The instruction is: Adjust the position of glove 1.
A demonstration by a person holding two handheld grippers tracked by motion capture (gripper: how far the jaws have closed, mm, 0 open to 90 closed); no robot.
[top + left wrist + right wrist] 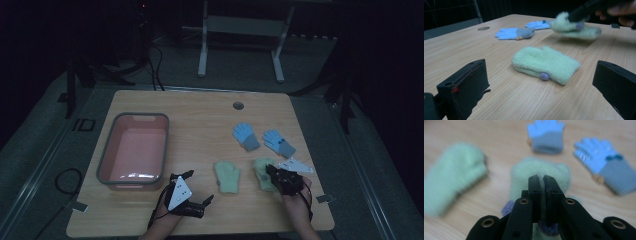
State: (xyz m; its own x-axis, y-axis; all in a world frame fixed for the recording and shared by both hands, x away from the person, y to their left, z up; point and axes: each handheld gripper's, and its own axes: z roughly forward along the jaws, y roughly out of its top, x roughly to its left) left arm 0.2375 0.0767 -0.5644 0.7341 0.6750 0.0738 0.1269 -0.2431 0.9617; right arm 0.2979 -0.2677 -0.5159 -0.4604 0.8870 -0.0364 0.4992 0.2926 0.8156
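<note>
R gripper fingers pinching green mitten, lifted | L gripper fingers wide, low over table

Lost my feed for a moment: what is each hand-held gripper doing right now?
Left hand-held gripper: open, holding nothing, near the flat green mitten.
Right hand-held gripper: closed on the other green mitten, lifting it off the table.

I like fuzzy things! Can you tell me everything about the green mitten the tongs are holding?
The held mitten is pale green and fluffy, like fleece, with a small purple tab near its cuff. The right tongs are shut on it. In the left gripper view it looks lifted off the table, sagging. Its twin mitten lies flat on the table.
</note>
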